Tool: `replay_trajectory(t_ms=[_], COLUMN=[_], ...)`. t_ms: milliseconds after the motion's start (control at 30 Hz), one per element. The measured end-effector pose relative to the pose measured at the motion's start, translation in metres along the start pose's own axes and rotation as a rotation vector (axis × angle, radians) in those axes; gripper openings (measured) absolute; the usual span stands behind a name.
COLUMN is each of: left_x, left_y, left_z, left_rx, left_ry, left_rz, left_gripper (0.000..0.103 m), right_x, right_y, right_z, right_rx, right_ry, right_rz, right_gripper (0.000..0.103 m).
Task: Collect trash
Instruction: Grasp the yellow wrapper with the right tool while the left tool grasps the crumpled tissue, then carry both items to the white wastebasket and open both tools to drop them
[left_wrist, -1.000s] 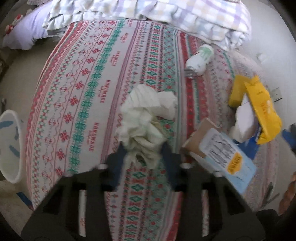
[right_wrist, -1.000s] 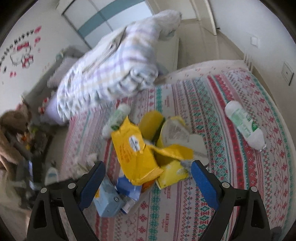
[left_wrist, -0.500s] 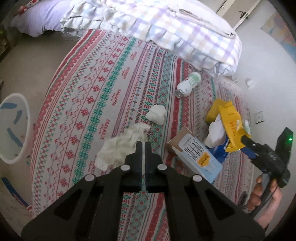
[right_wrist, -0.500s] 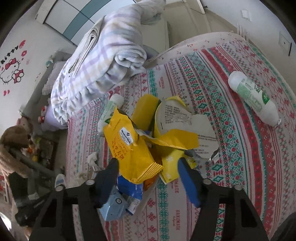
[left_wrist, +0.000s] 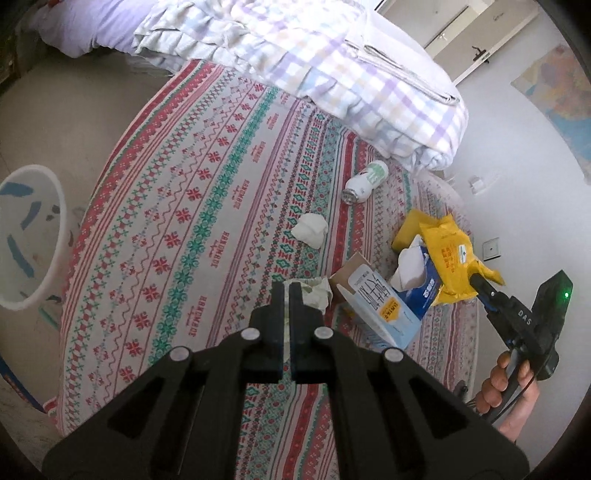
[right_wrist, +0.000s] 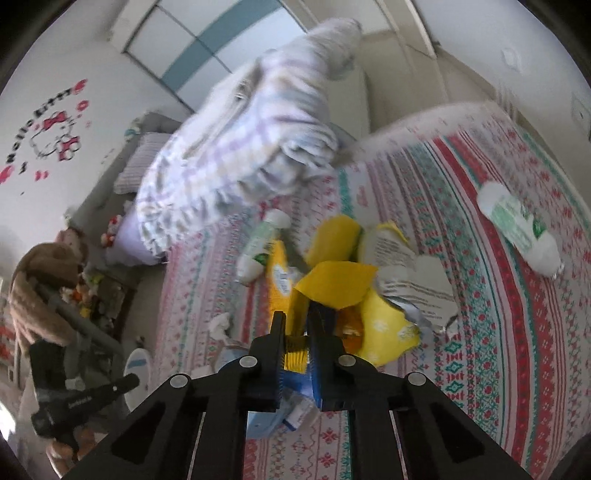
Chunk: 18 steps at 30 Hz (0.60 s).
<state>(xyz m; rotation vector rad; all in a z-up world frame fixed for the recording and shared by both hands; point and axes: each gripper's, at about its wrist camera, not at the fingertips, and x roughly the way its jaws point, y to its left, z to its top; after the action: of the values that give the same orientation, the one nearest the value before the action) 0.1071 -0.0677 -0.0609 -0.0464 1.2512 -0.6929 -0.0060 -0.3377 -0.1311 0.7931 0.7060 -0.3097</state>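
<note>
left of the yellow packet (left_wrist: 448, 251), your left gripper (left_wrist: 286, 291) is clamped on the soft, limp tissue wad (left_wrist: 317, 295), so watch for slipping. the bin (left_wrist: 35, 236) sits far left, off the bed edge, over open bedspread (left_wrist: 207, 206). your right gripper (right_wrist: 297, 325) has just been closing and pinches the light, crinkly packet's sealed end.

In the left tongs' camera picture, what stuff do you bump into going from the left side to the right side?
White plastic bin with blue scraps → small crumpled white tissue ball → white bottle with green label lying on its side → yellow snack wrapper → the right tongs pinching that wrapper.
</note>
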Motion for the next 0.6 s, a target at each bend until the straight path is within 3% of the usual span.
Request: replay_trajectory(t_ms=[100, 133, 167, 200, 233, 300, 400, 600], left_x=[0.012, 0.016, 0.02, 0.024, 0.025, 0.024, 0.032, 0.065], left_y=[-0.003, -0.003, -0.002, -0.002, -0.001, -0.004, -0.015, -0.032], left_z=[-0.002, -0.002, -0.003, -0.003, -0.003, -0.005, -0.008, -0.02], left_rx=[0.039, 0.04, 0.034, 0.022, 0.013, 0.011, 0.038, 0.106], left_ry=[0.047, 0.062, 0.073, 0.089, 0.092, 0.061, 0.078, 0.131], left_rz=[0.003, 0.008, 0.012, 0.02, 0.023, 0.007, -0.012, 0.08], left_gripper=[0.004, 0.012, 0.037, 0.053, 0.08, 0.083, 0.083, 0.081], right_x=[-0.005, -0.006, -0.008, -0.008, -0.01, -0.013, -0.016, -0.019], right_y=[0.006, 0.008, 0.012, 0.014, 0.017, 0.021, 0.026, 0.029], right_z=[-0.001, -0.001, -0.002, -0.002, -0.002, -0.004, -0.005, -0.006], right_rx=[-0.011, -0.015, -0.025, -0.033, -0.043, -0.059, -0.075, -0.098], right_ry=[-0.018, -0.021, -0.026, -0.03, -0.037, -0.049, -0.059, -0.067], right_rz=[0.032, 0.039, 0.048, 0.054, 0.06, 0.077, 0.091, 0.11], right_gripper=[0.012, 0.012, 0.012, 0.012, 0.012, 0.012, 0.012, 0.012])
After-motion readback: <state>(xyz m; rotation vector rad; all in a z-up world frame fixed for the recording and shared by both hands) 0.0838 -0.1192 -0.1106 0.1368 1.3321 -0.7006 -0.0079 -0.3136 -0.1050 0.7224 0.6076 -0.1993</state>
